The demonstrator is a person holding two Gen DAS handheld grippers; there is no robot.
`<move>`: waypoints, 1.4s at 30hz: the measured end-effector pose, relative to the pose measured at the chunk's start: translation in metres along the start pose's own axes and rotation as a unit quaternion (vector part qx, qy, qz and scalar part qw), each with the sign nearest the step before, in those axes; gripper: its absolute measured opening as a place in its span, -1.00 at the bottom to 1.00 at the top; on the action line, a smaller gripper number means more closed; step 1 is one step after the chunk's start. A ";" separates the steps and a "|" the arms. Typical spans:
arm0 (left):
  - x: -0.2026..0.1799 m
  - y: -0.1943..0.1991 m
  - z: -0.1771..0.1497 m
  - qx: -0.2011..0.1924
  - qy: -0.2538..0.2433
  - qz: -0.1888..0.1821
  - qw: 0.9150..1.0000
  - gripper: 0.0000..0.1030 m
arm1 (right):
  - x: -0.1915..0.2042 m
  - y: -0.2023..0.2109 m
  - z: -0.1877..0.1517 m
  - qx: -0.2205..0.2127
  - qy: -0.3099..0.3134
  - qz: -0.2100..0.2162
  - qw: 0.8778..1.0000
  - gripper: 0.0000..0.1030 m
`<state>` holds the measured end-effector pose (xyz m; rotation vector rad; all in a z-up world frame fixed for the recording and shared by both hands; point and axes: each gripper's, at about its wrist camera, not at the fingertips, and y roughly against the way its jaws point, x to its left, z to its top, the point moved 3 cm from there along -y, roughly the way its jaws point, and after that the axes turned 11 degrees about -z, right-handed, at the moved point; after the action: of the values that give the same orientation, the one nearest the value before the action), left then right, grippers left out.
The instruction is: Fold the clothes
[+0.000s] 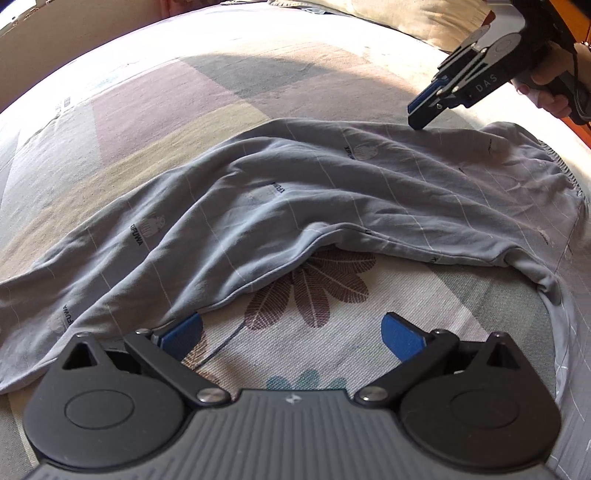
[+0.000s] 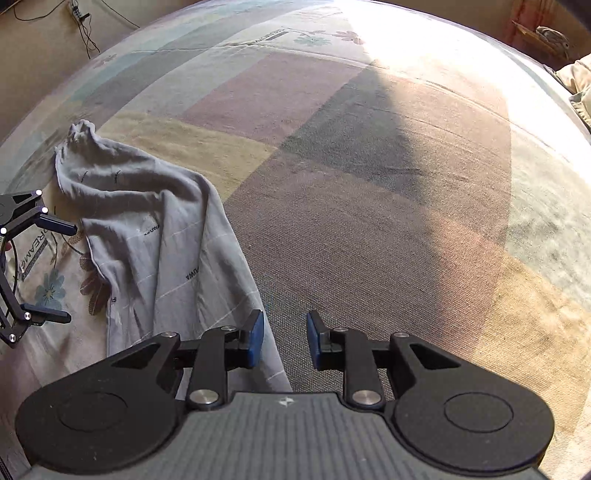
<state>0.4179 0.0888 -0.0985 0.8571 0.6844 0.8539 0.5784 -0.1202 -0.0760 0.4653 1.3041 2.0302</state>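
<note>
Both wrist views look steeply down, sharing the grey garment [image 1: 295, 206].

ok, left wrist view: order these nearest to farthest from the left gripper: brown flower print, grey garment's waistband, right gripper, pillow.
1. Brown flower print: on the sheet just ahead of the left gripper.
2. Grey garment's waistband: far right.
3. Right gripper: upper right, above the garment.
4. Pillow: top edge, beyond everything.
</note>
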 end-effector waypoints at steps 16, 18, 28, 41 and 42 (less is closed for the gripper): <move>-0.004 -0.005 -0.015 0.030 0.095 -0.046 0.994 0.99 | 0.008 0.028 -0.010 -0.033 -0.066 -0.071 0.995 -0.55; -0.005 -0.005 -0.018 0.020 0.099 -0.042 0.994 0.99 | 0.023 0.038 -0.013 -0.040 -0.058 -0.052 0.996 -0.54; -0.018 -0.007 -0.022 0.031 0.056 -0.001 0.998 0.99 | 0.109 0.046 -0.058 -0.019 -0.056 -0.011 0.998 -0.44; 0.059 0.029 -0.040 0.040 0.209 0.002 0.977 0.99 | 0.174 0.020 -0.018 -0.067 0.031 -0.053 0.996 0.01; 0.059 0.030 -0.041 0.038 0.211 0.003 0.977 0.99 | 0.179 0.014 -0.012 -0.068 0.030 -0.057 0.996 0.01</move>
<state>0.4038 0.1653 -0.1032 0.7500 1.0914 1.0342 0.4392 -0.0069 -0.0791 0.2642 1.1906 2.0336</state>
